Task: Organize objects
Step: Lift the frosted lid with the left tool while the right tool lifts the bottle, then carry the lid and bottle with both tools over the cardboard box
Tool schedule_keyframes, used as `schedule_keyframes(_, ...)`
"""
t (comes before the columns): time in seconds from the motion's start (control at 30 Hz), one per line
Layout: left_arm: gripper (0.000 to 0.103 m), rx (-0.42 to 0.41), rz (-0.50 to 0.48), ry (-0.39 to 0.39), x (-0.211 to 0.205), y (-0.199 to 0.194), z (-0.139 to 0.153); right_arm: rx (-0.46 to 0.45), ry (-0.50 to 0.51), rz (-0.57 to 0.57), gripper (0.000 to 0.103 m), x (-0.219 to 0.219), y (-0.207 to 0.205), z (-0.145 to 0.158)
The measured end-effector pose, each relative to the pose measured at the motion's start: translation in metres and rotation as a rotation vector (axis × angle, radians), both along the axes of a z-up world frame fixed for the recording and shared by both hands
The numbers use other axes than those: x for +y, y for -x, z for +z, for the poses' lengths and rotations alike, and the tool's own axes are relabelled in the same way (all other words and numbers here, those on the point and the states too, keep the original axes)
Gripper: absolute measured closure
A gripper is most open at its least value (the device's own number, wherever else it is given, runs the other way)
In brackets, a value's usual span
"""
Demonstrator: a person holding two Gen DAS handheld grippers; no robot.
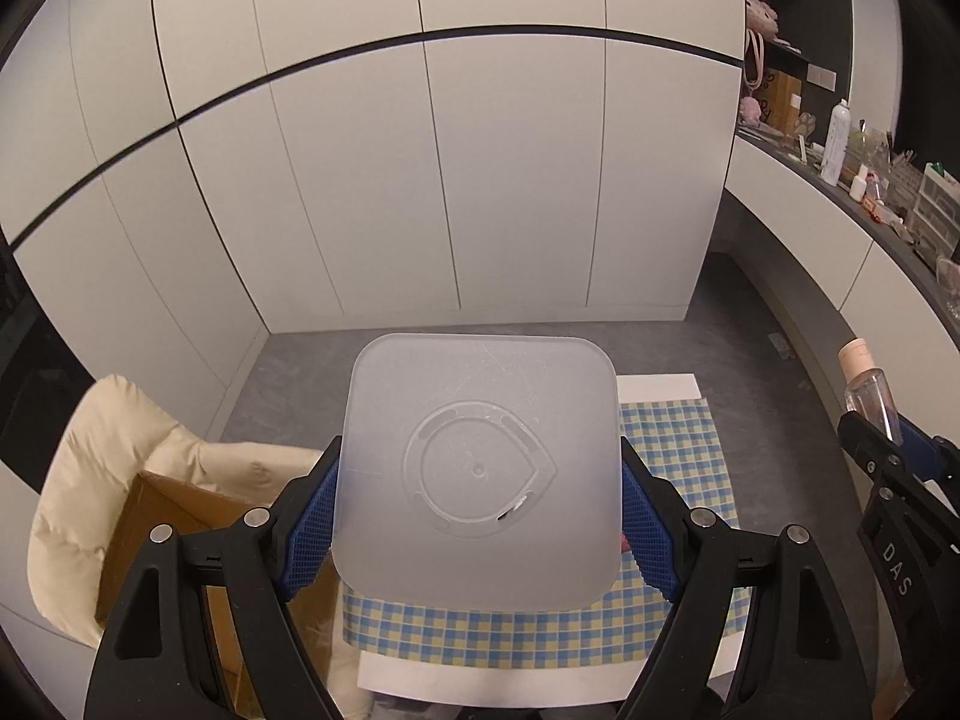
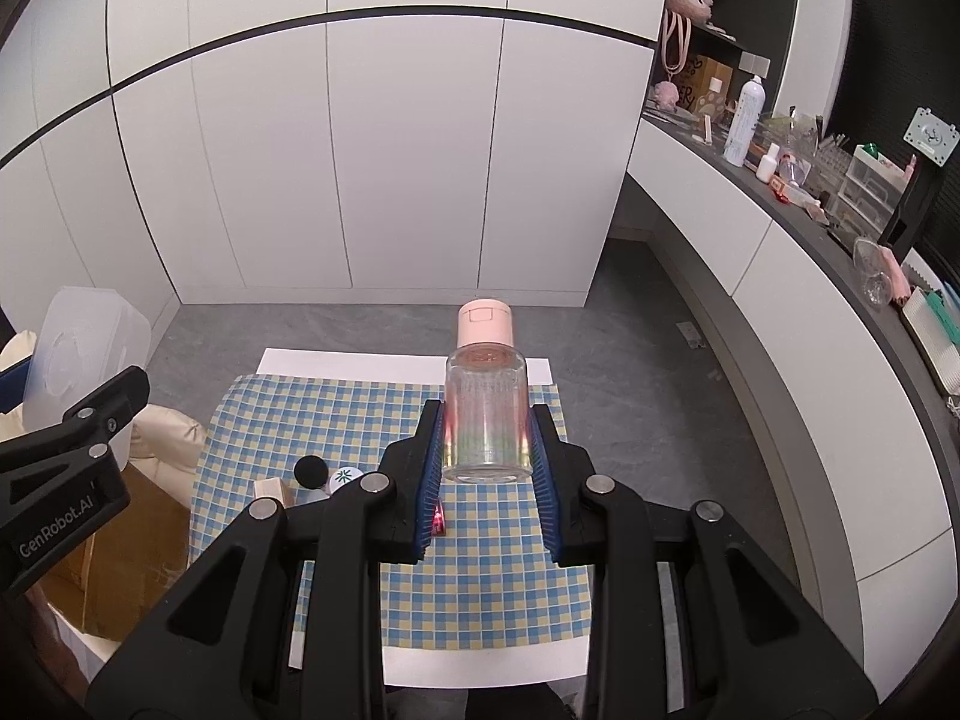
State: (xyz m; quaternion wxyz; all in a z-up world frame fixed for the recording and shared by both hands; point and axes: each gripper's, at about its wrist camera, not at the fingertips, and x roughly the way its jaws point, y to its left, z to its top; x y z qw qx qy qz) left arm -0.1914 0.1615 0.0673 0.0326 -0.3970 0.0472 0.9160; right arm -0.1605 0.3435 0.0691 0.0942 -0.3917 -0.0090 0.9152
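Note:
My left gripper is shut on a frosted translucent plastic box, held up with its flat underside toward the camera; both blue pads press its sides. It hides most of the table behind it. In the right wrist view the same box shows at the far left. My right gripper is shut on a clear bottle with a pink cap, held upright above the checked cloth. The bottle also shows at the right edge of the left wrist view.
On the cloth lie a black ball, a white round lid with a green mark, a small wooden block and a small red item. An open cardboard box and cream cushion sit left. A cluttered counter runs along the right.

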Motion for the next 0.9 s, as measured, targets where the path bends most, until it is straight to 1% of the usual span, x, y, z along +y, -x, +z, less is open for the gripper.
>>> schedule_keyframes(0.1, 0.021, -0.016, 0.002, -0.025, -0.003, -0.002, -0.003, -0.005, 0.009, -0.004, 0.075, 0.0, -0.001, -0.003)
schedule_keyframes(0.23, 0.021, -0.02, -0.001, 0.004, 0.001, -0.006, -0.007, -0.012, 0.009, 0.0, 0.075, 0.001, -0.004, -0.006)
schedule_keyframes(0.37, 0.021, -0.027, -0.001, 0.002, 0.0, -0.01, -0.008, -0.009, 0.01, 0.002, 0.075, 0.001, -0.008, -0.006)
schedule_keyframes(0.47, 0.021, -0.017, 0.004, 0.016, -0.001, -0.017, -0.008, -0.007, 0.005, 0.011, 0.075, -0.001, -0.012, -0.007)
schedule_keyframes(0.63, 0.021, 0.004, 0.014, 0.034, -0.005, -0.036, -0.01, -0.012, 0.017, 0.018, 0.075, -0.004, -0.024, -0.013)
schedule_keyframes(0.73, 0.021, 0.015, 0.004, 0.03, -0.006, -0.052, -0.012, -0.014, 0.032, 0.023, 0.075, -0.006, -0.035, -0.018)
schedule_keyframes(0.9, 0.021, 0.01, 0.001, 0.023, -0.009, -0.077, -0.014, -0.006, 0.069, 0.033, 0.075, -0.008, -0.061, -0.027)
